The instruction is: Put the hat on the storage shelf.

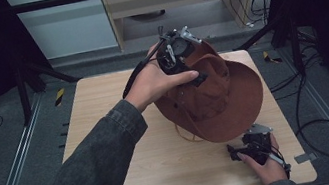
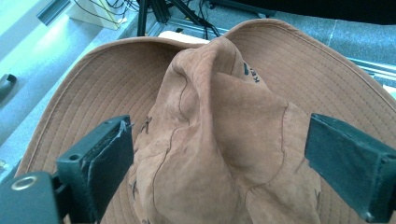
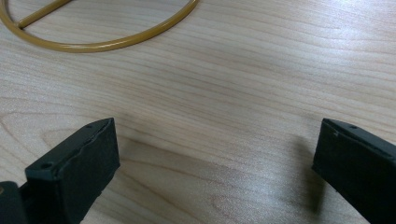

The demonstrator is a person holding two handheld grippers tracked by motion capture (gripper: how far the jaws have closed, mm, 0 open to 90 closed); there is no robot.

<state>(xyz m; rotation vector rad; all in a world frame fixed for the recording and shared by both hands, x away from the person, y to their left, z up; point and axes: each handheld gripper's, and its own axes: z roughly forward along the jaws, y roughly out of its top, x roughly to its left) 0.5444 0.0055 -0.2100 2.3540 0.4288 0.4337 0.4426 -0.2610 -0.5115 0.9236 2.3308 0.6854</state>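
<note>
Pale wood-grain square table (image 1: 166,173), set on grey carpet between dark metal frame legs; light cabinet and loose black cables against the far wall. Metal floor rails run down both sides.

Brown suede wide-brimmed hat (image 1: 219,98) sits right of table centre, brim reaching near the right edge. A thin mustard-yellow cord loop (image 3: 93,44) trails from under the brim onto bare wood on the near side.

Left gripper (image 1: 177,52) is over the hat's far-left side, held in a hand coming from a dark grey sleeve. In the left gripper view its jaws stand wide on either side of the creased crown (image 2: 215,135); left pad is just beside the suede, right pad apart from it. No clamp on the cloth.

Right gripper (image 1: 253,147) rests low near the front-right table corner, just beside the brim's near edge. Jaws wide, bare wood between them.
</note>
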